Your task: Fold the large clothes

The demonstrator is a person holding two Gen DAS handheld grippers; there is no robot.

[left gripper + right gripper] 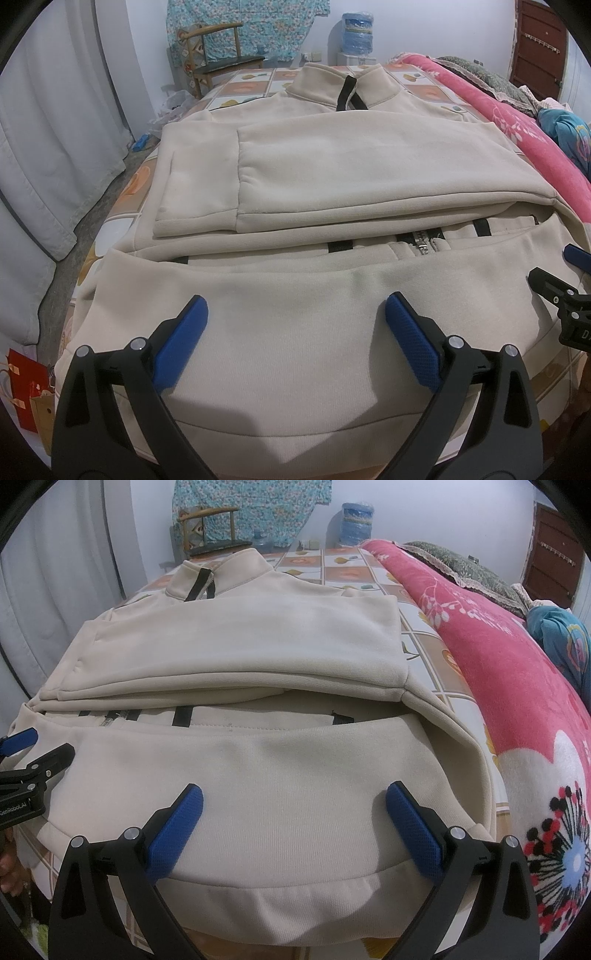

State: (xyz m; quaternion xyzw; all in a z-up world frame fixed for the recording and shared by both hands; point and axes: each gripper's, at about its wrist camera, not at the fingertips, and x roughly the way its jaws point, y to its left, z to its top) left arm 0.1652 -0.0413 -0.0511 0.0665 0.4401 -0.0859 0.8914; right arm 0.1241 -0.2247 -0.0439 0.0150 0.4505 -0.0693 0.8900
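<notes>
A large beige zip-up sweatshirt (314, 177) lies flat on the bed, collar at the far end, both sleeves folded across the chest, hem nearest me. It also shows in the right wrist view (258, 768). My left gripper (297, 314) is open and empty, its blue pads just above the left part of the lower hem. My right gripper (295, 801) is open and empty above the right part of the hem. Each gripper shows at the edge of the other's view: the right gripper (565, 280), the left gripper (26, 753).
A tiled-pattern bed sheet (251, 88) covers the bed. A pink floral blanket (498, 657) is heaped along the right side. A wooden chair (218, 59) and a water dispenser (356, 37) stand by the far wall. White curtains (55, 129) hang at left.
</notes>
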